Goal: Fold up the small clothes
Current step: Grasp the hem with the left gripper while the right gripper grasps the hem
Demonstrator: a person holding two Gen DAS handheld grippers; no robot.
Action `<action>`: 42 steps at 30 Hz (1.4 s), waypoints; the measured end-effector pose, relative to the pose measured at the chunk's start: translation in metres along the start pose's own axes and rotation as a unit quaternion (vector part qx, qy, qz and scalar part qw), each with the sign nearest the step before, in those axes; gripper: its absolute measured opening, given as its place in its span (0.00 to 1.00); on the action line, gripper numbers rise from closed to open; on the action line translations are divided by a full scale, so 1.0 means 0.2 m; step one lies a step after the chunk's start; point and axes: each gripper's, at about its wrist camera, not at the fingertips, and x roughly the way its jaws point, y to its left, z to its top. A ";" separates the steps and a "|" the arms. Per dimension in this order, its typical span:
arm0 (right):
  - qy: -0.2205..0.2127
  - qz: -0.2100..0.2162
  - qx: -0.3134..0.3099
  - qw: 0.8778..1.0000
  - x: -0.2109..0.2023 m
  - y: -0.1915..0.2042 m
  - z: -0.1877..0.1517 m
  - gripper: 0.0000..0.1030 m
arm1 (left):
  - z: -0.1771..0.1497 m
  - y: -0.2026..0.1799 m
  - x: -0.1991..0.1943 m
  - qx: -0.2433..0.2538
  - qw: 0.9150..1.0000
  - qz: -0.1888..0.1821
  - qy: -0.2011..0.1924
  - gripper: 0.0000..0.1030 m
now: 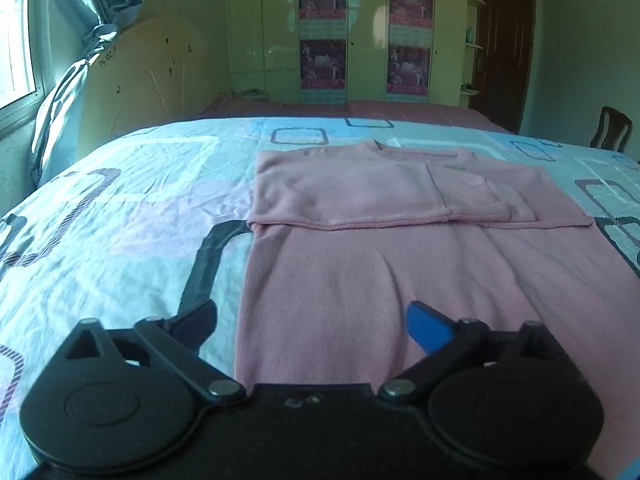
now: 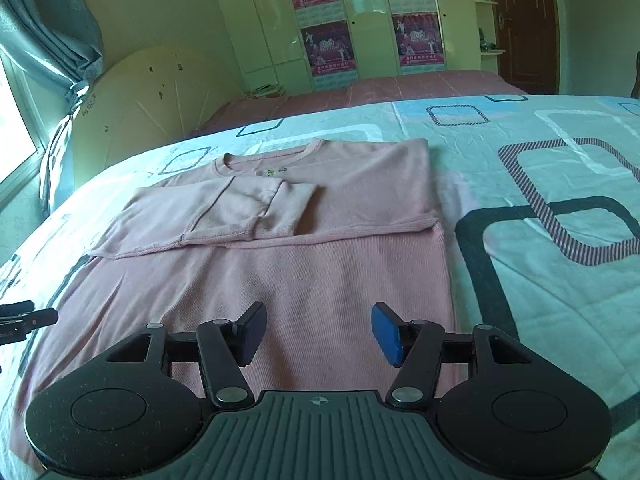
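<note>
A pink long-sleeved top [image 1: 360, 272] [image 2: 280, 272] lies flat on the patterned bed sheet [image 1: 120, 220] [image 2: 540, 280], collar [image 1: 416, 152] at the far end. Both sleeves [image 1: 472, 196] [image 2: 240, 212] are folded across its chest. My left gripper [image 1: 312, 312] hovers wide open over the top's near left edge, one finger over the sheet and the blue pad over the cloth, holding nothing. My right gripper [image 2: 319, 314] stands open above the top's near right part, nothing between its pads. The left gripper's tip [image 2: 24, 320] shows at the left edge of the right wrist view.
Beyond this bed lies a second bed with a pink cover [image 1: 400, 110] [image 2: 420, 84]. A wardrobe with posters [image 1: 324, 32] fills the far wall. A curtain [image 1: 72, 80] and window are at the left, a chair [image 1: 610, 132] and brown door [image 2: 520, 24] at the right.
</note>
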 end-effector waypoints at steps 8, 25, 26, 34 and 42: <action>0.046 0.020 0.111 0.993 -0.25 -0.34 -0.28 0.56 | -0.36 0.25 -0.20 -0.116 0.988 -0.064 0.083 0.72; 0.081 0.170 0.240 0.952 -0.21 -0.50 -0.40 0.35 | -0.45 0.33 -0.09 -0.239 0.940 -0.216 0.110 0.25; 0.089 0.178 0.232 0.952 -0.20 -0.49 -0.41 0.20 | -0.45 0.31 -0.10 -0.226 0.944 -0.217 0.106 0.02; 0.037 0.162 0.183 0.969 -0.35 -0.50 -0.39 0.13 | -0.42 0.23 -0.21 -0.147 0.968 -0.181 0.092 0.04; 0.053 0.161 0.193 0.966 -0.30 -0.48 -0.46 0.13 | -0.49 0.24 -0.19 -0.191 0.962 -0.176 0.084 0.03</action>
